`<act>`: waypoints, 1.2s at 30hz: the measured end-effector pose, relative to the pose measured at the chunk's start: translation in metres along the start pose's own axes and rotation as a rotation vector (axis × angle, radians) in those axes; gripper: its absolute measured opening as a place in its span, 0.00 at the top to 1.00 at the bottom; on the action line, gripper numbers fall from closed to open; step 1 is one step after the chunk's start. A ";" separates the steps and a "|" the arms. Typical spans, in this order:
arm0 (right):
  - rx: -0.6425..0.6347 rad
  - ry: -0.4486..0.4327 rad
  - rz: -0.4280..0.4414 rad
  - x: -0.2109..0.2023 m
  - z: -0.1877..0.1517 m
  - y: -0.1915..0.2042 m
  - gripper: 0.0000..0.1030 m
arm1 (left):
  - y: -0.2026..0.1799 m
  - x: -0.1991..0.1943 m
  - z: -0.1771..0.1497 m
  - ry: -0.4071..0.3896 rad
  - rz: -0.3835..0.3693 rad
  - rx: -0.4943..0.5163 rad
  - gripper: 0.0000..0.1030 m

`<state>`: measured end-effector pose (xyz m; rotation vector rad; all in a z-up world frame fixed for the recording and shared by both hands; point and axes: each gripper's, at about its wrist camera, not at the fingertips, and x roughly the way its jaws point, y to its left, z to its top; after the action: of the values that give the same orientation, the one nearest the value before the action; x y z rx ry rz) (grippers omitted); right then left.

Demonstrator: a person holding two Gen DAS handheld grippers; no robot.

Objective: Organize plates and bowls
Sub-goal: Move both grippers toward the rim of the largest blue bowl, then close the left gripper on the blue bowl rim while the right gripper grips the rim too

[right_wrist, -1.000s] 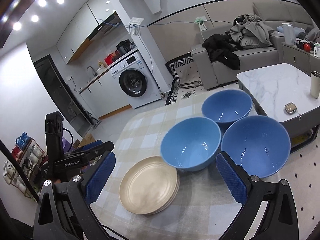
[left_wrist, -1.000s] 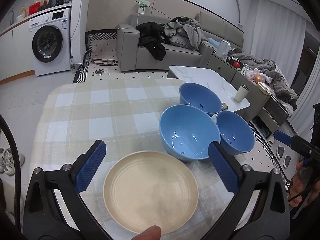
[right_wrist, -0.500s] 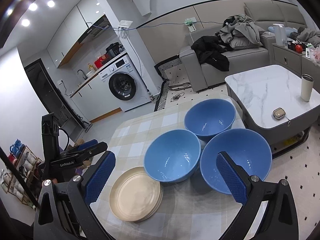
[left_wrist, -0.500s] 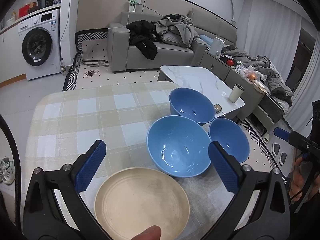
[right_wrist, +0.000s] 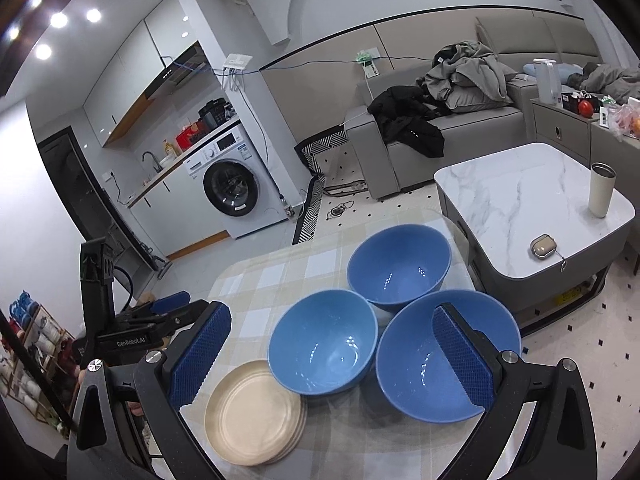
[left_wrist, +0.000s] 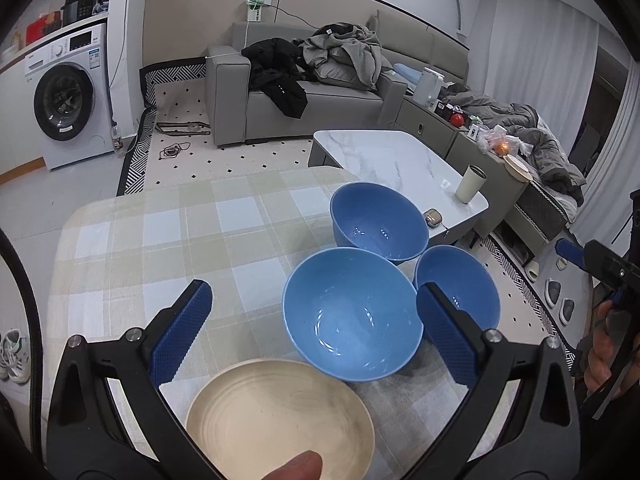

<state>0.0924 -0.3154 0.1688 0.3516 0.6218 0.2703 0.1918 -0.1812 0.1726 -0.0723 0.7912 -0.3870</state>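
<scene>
Moved: right claw had advanced over the three blue bowls, rims upward.
Claws: both gaped wide, empty; left claw.
Plates: cream stack lay flat beneath left claw.
Surface: checked tabletop; sofa beyond.

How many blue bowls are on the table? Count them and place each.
3. Far bowl near the table's back edge; middle bowl beside the plates; near bowl at the right edge. None nested, as far as visible.
</scene>
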 end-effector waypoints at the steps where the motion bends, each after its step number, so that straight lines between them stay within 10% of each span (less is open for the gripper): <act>1: 0.002 -0.005 -0.003 0.000 0.003 -0.002 0.00 | 0.000 0.002 0.002 -0.001 -0.001 0.000 0.01; 36: -0.005 0.044 -0.175 0.069 0.037 -0.068 0.00 | -0.005 0.121 0.065 0.056 0.004 -0.012 0.01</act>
<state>0.1786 -0.3614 0.1341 0.2850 0.6905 0.1118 0.3130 -0.2355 0.1377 -0.0711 0.8486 -0.3816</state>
